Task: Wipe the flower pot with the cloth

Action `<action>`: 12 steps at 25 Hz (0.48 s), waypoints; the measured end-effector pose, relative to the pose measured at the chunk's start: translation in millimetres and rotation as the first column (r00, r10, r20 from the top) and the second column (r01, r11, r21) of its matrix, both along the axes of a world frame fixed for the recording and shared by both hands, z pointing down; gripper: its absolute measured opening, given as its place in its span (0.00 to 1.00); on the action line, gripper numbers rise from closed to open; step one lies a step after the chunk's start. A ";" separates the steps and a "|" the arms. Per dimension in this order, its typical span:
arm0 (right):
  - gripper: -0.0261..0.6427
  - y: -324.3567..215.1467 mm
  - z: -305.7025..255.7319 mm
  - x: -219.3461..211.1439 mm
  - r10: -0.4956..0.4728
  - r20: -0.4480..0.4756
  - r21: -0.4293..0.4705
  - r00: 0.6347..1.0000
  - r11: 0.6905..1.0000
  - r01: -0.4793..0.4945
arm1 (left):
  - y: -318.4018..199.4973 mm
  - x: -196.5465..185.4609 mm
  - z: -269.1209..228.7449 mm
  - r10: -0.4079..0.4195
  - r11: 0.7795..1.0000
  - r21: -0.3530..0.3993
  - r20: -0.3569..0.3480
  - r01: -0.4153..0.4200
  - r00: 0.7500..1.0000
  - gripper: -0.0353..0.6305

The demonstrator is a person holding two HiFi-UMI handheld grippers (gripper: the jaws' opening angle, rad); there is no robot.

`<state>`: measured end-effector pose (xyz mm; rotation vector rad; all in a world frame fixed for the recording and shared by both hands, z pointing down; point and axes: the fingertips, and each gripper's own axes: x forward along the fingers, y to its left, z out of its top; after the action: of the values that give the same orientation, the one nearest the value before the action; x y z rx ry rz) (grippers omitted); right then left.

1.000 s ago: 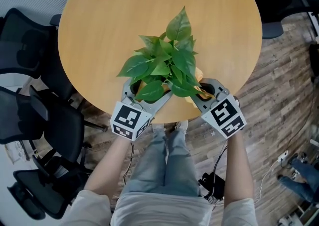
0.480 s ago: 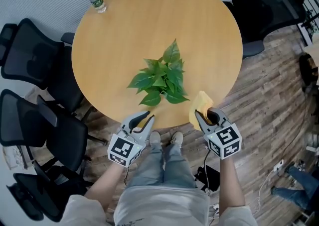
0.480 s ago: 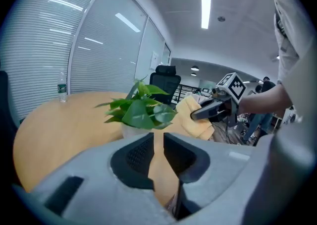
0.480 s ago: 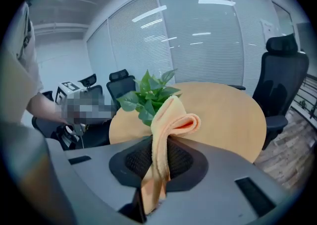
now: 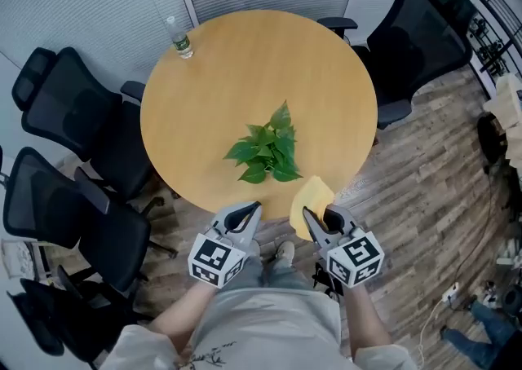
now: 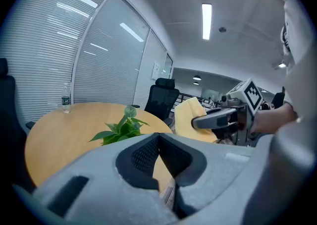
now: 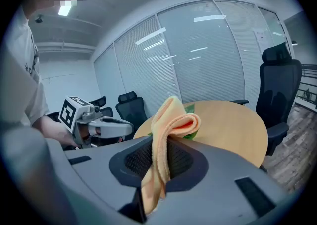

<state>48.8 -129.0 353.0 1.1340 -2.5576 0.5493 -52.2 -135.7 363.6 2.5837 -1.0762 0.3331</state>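
cloth (image 7: pixel 171 115): soft, light, limp. it is clamped mid-fold in the right gripper (image 5: pixel 318 218), with the loose end flopping above the jaws. pot: hidden under the plant (image 5: pixel 266 153) on the table (image 5: pixel 245 59), ahead of and below both grippers. likely rigid and top-heavy, so steady it at the rim. left gripper (image 5: pixel 247 213): jaws together, empty.

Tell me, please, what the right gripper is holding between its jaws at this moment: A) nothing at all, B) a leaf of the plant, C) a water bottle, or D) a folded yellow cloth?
D: the right gripper is shut on the yellow cloth, which folds over above its jaws.
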 end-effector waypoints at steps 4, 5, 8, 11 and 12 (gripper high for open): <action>0.12 7.5 -19.0 -12.2 -0.001 0.034 0.027 0.999 1.000 0.000 | -0.7 -11.6 -21.8 -0.064 0.998 0.025 -0.011 0.064 0.998 0.07; 0.12 8.3 -23.4 -14.4 0.004 0.041 0.032 0.999 0.999 -0.005 | -1.3 -13.7 -25.6 -0.073 0.997 0.030 -0.013 0.073 0.997 0.07; 0.12 8.8 -36.9 -21.5 0.000 0.049 0.055 0.999 0.999 -0.002 | -2.9 -17.8 -35.6 -0.087 0.995 0.044 -0.014 0.088 0.996 0.07; 0.12 8.6 -49.4 -28.5 -0.016 0.051 0.080 0.999 0.997 0.012 | -3.2 -21.7 -46.5 -0.096 0.994 0.059 -0.015 0.097 0.995 0.07; 0.12 7.7 -52.8 -30.4 -0.020 0.051 0.089 0.998 0.996 0.015 | -3.8 -23.0 -49.5 -0.102 0.993 0.062 -0.019 0.103 0.995 0.07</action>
<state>18.4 -121.3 300.2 1.1391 -2.6577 0.4716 -75.2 -139.5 314.1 2.5696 -1.2269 0.2577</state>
